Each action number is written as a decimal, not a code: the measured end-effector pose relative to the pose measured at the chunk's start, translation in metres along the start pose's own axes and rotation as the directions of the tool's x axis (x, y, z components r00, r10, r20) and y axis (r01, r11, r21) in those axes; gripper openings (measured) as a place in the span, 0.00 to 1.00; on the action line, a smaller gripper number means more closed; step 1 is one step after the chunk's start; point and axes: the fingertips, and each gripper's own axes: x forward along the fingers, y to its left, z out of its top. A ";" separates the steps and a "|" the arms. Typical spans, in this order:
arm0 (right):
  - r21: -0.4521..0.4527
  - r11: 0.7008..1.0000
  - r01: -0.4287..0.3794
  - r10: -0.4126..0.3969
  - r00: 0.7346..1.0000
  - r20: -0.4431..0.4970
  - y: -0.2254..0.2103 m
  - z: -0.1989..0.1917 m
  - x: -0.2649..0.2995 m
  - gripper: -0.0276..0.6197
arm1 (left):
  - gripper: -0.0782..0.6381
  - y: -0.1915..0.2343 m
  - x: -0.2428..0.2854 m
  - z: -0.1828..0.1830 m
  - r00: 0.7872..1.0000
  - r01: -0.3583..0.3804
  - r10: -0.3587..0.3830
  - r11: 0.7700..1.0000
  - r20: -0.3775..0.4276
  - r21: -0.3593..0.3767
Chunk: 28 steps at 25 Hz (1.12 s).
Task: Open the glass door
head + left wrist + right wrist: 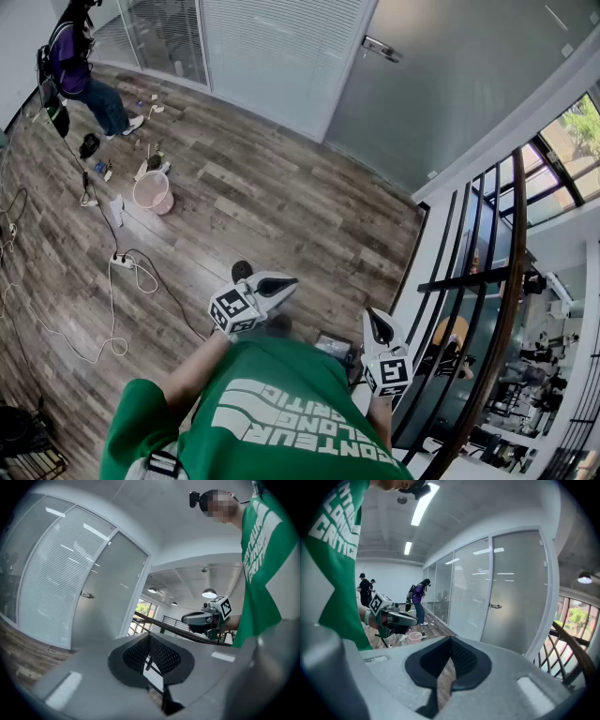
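The frosted glass door (450, 84) stands closed at the far side of the wood floor, its metal handle (380, 47) on its left edge. My left gripper (287, 282) and right gripper (374, 320) are held close in front of the green shirt, both far from the door, both shut and empty. The left gripper view shows the door (105, 597) and handle (86, 595) beyond my shut left gripper (150, 637), with the right gripper (197, 618) at its side. In the right gripper view the door (515, 588) and handle (495, 605) lie ahead of my right gripper (451, 641).
A glass wall with white blinds (272, 47) runs left of the door. A dark stair railing (487, 309) borders the right side. A pink bucket (152, 192), a power strip (122, 262) with cables and small clutter lie at left, near a person in purple (80, 66).
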 end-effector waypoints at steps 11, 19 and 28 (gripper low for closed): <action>-0.042 0.998 -0.049 0.047 0.998 -0.040 0.004 0.025 -0.004 0.03 | 0.12 0.014 -0.017 0.035 0.999 0.020 -0.021 0.999 0.045 0.038; -0.007 1.000 -0.017 0.018 0.999 0.028 -0.006 0.019 -0.007 0.03 | 0.12 -0.003 -0.012 0.019 0.999 0.034 -0.034 0.999 0.000 0.024; 0.046 0.995 0.085 -0.087 0.996 0.024 -0.039 0.011 -0.024 0.03 | 0.12 -0.014 0.011 0.037 0.993 0.108 -0.104 0.992 -0.056 0.072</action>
